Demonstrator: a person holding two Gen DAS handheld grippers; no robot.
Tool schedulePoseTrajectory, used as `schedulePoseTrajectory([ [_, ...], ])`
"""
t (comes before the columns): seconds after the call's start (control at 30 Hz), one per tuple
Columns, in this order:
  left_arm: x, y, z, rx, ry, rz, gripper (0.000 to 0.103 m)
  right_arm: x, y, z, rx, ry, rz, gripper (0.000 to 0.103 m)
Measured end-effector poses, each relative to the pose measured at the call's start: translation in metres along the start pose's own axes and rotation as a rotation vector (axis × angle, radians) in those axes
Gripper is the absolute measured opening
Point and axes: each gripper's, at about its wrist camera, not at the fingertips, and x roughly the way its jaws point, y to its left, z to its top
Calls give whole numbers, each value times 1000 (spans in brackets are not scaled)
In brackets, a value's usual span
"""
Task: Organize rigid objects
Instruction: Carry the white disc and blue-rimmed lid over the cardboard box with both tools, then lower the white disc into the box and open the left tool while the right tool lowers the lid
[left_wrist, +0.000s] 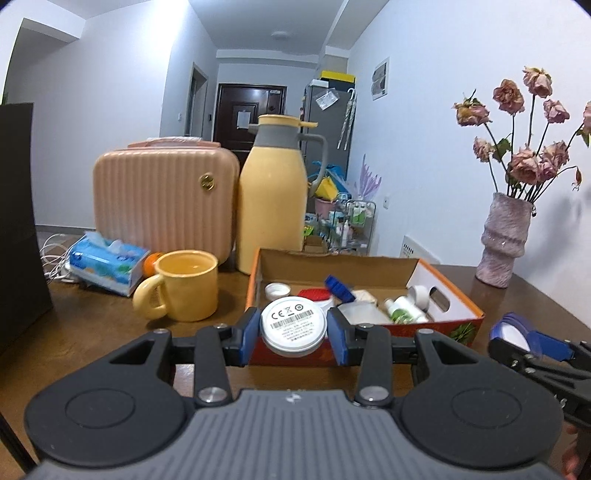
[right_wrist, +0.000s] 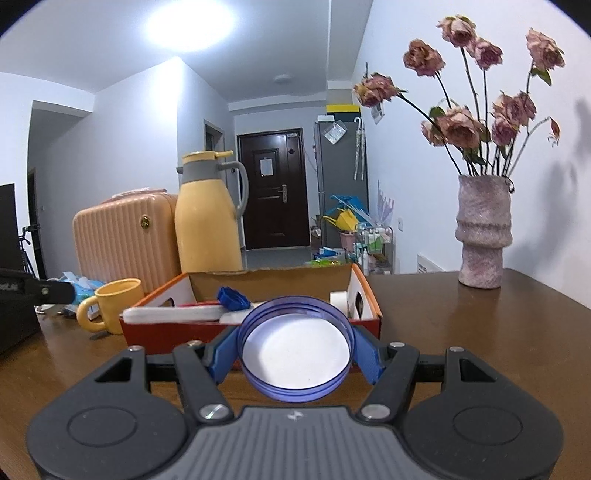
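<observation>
My left gripper (left_wrist: 293, 328) is shut on a round white device (left_wrist: 293, 326) with a printed label, held just in front of the near wall of an orange cardboard box (left_wrist: 458, 328). The box holds several small items: a white cap (left_wrist: 277, 290), a red lid (left_wrist: 314, 294), a blue piece (left_wrist: 338, 287) and a small bottle (left_wrist: 404, 312). My right gripper (right_wrist: 295, 349) is shut on a round blue lid (right_wrist: 295, 350) with a white inside, held before the same box (right_wrist: 371, 295). The right gripper with the lid also shows in the left wrist view (left_wrist: 517, 338).
On the brown table (right_wrist: 461, 332) stand a yellow mug (left_wrist: 184, 290), a yellow jug (left_wrist: 273, 195), a pink case (left_wrist: 166, 201), a tissue pack (left_wrist: 107, 264) and a vase of dried roses (right_wrist: 484, 232). A dark box (left_wrist: 18, 221) stands at far left.
</observation>
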Motion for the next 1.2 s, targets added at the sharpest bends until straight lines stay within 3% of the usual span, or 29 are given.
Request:
schedulePoseTrajectory([
  [0.73,64,-37,31,-12,-12,16,40,47,17,31,-53,-57,41,65],
  [1.2,120,-52,44,-7,2,53,40,104,6,38,-55,-15,4,65],
])
